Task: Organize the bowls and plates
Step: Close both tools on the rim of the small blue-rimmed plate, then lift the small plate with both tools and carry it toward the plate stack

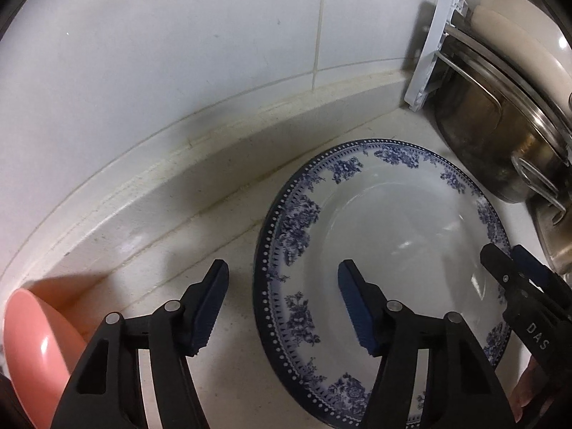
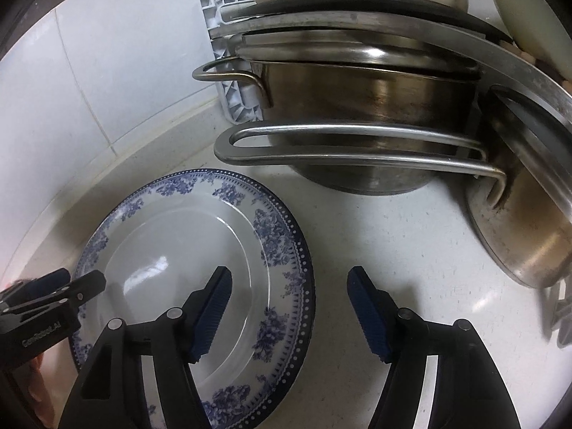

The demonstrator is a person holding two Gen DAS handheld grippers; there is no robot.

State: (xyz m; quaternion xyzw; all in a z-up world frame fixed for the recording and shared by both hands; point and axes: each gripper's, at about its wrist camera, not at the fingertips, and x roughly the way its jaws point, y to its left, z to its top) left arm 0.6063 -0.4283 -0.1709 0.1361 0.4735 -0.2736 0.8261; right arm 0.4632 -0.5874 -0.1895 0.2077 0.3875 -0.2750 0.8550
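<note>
A white plate with a blue floral rim (image 1: 386, 236) lies flat on the white counter; it also shows in the right wrist view (image 2: 178, 243). My left gripper (image 1: 282, 304) is open, its fingers straddling the plate's left rim from above. My right gripper (image 2: 289, 307) is open over the plate's right rim, and shows at the right edge of the left wrist view (image 1: 514, 271). The left gripper shows at the left edge of the right wrist view (image 2: 71, 286). A pink bowl (image 1: 35, 350) lies tilted at the far left.
Stacked steel pots (image 2: 357, 107) with long handles (image 2: 357, 153) and lids stand just behind and right of the plate. A white plastic bracket (image 2: 228, 71) leans on the tiled wall (image 1: 178, 53). A raised counter ledge (image 1: 178, 178) runs along the wall.
</note>
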